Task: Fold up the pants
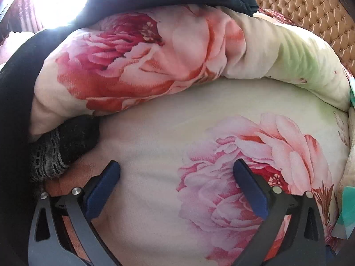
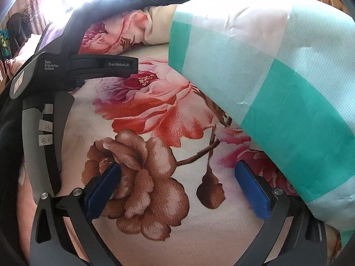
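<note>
Both the left gripper (image 1: 176,173) and right gripper (image 2: 177,175) are hovering wide apart, holding nothing, and risking pinching the floral sheet (image 1: 155,137) below instead of the dark pants (image 1: 73,133) lying left of the left gripper.

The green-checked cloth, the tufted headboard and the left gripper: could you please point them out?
green-checked cloth (image 2: 288,102): right wrist view, teal square.
tufted headboard (image 1: 306,6): left wrist view, buttoned padding.
left gripper (image 1: 176,177): left wrist view, between fingertips.

In the right wrist view, up and left of the right gripper (image 2: 177,186), the left gripper (image 2: 66,82) carries white print: "Data Acquisition System" on its dark body and "GenRobot.AI" on the black bar. Two small paper tags (image 2: 45,134) lower on its grey handle read ".43" and "23.07"
</note>
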{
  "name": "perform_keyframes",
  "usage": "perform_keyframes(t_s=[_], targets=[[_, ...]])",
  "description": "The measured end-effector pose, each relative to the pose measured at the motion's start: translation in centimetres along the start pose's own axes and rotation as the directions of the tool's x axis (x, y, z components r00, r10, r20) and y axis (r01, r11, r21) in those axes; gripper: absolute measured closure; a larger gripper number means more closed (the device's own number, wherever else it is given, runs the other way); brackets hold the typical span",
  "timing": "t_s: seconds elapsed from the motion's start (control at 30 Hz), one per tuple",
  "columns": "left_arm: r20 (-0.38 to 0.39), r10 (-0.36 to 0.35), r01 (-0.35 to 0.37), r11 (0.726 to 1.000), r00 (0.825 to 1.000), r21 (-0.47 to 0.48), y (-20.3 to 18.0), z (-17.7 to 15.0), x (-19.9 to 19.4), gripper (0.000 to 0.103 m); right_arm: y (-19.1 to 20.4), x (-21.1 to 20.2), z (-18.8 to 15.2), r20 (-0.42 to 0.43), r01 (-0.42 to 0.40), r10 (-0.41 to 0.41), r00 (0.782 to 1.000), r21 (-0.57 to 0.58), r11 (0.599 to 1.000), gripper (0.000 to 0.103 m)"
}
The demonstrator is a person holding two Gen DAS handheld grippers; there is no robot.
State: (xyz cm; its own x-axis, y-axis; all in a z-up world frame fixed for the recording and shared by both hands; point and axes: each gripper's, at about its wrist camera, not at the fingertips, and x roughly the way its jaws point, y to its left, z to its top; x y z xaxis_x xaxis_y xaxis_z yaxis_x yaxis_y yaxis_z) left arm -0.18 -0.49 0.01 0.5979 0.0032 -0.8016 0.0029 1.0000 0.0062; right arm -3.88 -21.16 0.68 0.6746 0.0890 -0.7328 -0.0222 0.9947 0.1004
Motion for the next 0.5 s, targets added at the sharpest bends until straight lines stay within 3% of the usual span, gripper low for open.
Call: perform_keyframes(t_s=[0.5], targets=[[0.000, -0.001, 0.001, 1.000, 1.000, 0.000, 0.62, 0.39, -0.18, 0.001, -0.02, -0.05, 0.00, 0.000, 0.000, 0.000, 1.000, 0.000, 1.000, 0.004]])
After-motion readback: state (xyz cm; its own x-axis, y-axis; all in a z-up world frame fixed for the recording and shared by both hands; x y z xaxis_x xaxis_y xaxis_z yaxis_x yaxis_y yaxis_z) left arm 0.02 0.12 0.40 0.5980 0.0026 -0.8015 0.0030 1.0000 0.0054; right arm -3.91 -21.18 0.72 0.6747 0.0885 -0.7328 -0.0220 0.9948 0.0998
